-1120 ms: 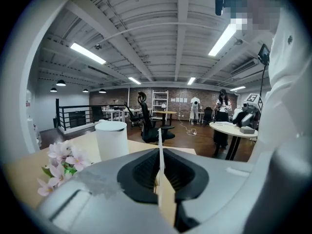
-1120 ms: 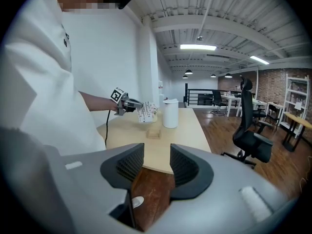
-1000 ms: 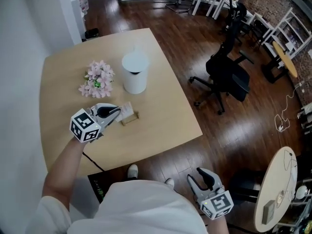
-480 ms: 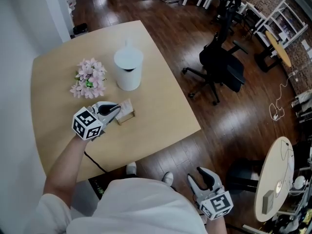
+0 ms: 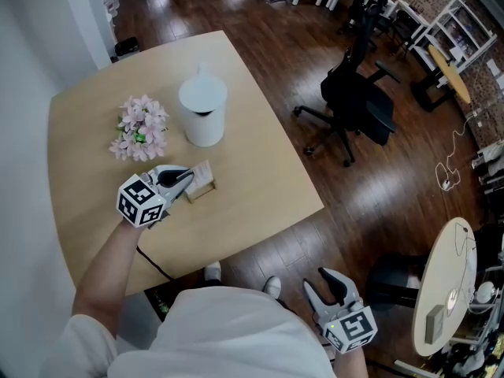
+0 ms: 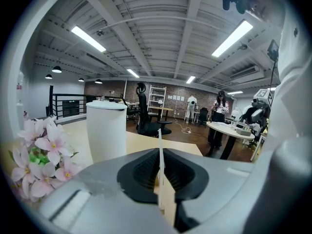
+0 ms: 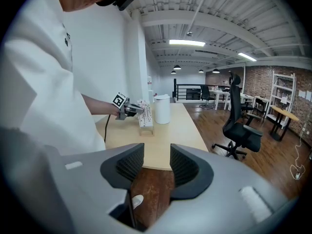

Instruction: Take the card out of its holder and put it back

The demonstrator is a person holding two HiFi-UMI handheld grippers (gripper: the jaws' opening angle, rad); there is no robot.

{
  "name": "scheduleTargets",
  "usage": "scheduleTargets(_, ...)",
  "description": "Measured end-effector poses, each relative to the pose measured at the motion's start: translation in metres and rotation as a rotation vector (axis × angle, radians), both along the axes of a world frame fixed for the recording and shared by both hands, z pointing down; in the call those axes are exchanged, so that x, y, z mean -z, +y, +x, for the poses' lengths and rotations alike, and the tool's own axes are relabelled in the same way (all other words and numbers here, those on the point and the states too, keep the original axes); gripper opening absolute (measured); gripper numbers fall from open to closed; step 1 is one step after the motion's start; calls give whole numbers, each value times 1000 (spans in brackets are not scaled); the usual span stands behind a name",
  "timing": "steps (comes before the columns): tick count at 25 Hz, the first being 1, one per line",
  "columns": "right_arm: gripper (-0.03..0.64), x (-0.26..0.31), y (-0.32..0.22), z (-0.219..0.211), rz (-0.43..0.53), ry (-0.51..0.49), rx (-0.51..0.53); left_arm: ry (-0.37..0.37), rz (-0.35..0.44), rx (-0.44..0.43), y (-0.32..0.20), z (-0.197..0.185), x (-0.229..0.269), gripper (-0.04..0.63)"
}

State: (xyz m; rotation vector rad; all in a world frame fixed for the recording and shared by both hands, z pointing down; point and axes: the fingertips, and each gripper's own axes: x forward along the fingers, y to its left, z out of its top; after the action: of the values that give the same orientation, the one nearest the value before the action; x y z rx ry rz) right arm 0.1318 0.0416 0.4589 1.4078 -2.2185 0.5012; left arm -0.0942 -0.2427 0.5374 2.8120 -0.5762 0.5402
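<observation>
A pale card (image 5: 204, 171) stands on edge over a small wooden holder (image 5: 206, 189) on the light wooden table (image 5: 260, 179). My left gripper (image 5: 189, 178) is shut on the card's near end. In the left gripper view the card (image 6: 159, 150) runs edge-on between the closed pads of the left gripper (image 6: 160, 156). Whether its lower edge sits in the holder's slot I cannot tell. My right gripper (image 5: 324, 283) hangs off the table by the person's body. In its own view the right gripper (image 7: 157, 163) is open and holds nothing, and the card (image 7: 145, 114) shows far off.
A white lidded cylinder (image 5: 202, 113) stands just behind the holder, with a bunch of pink flowers (image 5: 140, 128) to its left. A black cable (image 5: 150, 262) runs off the table's near edge. A black office chair (image 5: 358, 101) stands on the dark wood floor to the right.
The left gripper with the card has sunk slightly toward the holder. The head view has shifted a little. The right gripper has kept its place.
</observation>
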Motion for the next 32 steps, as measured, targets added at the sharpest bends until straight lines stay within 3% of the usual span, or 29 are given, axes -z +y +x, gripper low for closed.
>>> scheduleTargets(17,170,-3,-4,4,0,-5,-5,-36,-5,-30,2,2,-7,15)
scheduleTargets(32,170,-7,0,0,-41,13,-4,-48,-45,-81,4,8,-53,16)
